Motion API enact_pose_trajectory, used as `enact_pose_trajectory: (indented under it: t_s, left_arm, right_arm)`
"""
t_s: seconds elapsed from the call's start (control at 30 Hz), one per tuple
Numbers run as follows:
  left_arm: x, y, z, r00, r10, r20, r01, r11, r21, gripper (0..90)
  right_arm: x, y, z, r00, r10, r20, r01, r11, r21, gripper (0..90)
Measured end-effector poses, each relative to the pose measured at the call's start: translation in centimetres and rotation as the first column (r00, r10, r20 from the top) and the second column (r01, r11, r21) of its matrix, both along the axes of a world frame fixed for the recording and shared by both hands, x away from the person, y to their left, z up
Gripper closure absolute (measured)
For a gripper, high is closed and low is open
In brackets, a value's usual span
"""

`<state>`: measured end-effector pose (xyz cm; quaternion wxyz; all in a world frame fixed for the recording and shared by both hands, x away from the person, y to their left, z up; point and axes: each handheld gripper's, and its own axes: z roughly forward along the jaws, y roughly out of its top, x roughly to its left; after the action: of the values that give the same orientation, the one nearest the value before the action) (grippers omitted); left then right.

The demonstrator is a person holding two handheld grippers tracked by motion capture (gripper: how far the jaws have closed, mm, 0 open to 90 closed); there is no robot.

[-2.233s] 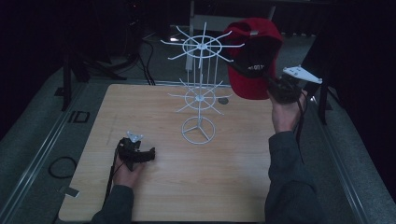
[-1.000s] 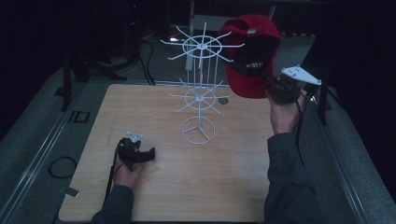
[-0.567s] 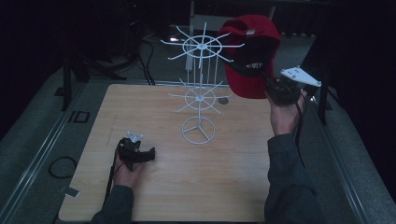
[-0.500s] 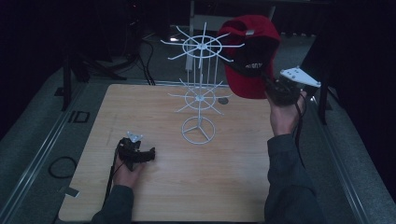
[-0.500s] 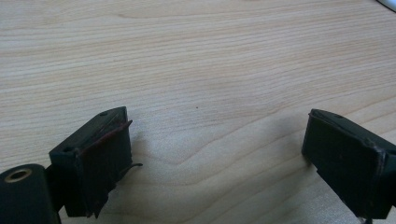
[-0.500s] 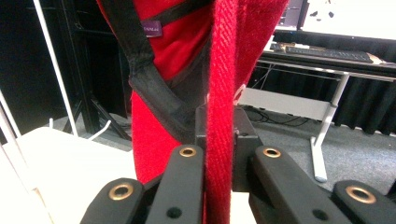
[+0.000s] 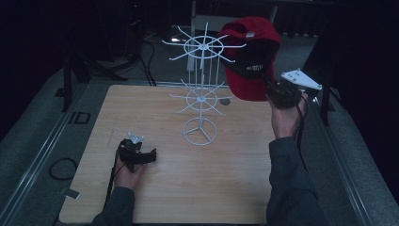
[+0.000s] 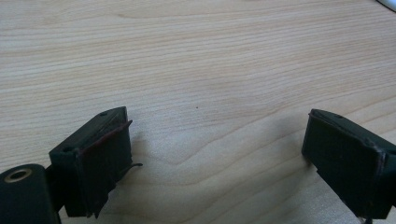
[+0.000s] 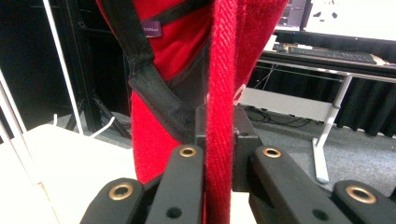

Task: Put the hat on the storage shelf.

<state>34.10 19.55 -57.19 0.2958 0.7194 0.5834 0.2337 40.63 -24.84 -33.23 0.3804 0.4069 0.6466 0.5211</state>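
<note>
A red cap (image 7: 251, 61) with a dark lining is held up in the air at the right of a white wire rack (image 7: 201, 89); its crown touches or overlaps a prong tip of the rack's top ring. My right gripper (image 7: 273, 89) is shut on the cap's brim; in the right gripper view the red brim (image 9: 219, 116) stands edge-on, pinched between the two black jaws. My left gripper (image 7: 149, 155) rests on the wooden table (image 7: 155, 188) at the front left, its jaws wide apart over bare wood (image 8: 210, 93) with nothing between them.
The rack stands on a round wire base (image 7: 200, 131) near the table's middle, with a lower ring of prongs (image 7: 201, 99). A small dark disc (image 7: 225, 100) lies behind it. Cables (image 7: 61, 168) lie on the floor at left. A desk (image 9: 327, 56) stands beyond.
</note>
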Motion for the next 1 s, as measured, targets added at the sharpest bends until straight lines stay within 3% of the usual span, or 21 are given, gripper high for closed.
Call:
enact_pose_trajectory:
  t_s: [0.4,1.0]
  left_arm:
    - [0.0,0.0,0.0,1.0,0.0,0.0,0.0,1.0,0.0,8.5]
    - [0.0,0.0,0.0,1.0,0.0,0.001,0.0,1.0,0.001,8.5]
  right_arm:
    - [-0.2,0.3,-0.6,0.9997,0.023,0.003,-0.023,1.0,-0.021,85.8]
    - [0.2,0.1,-2.6,0.9974,0.057,-0.045,-0.059,0.997,-0.051,85.1]
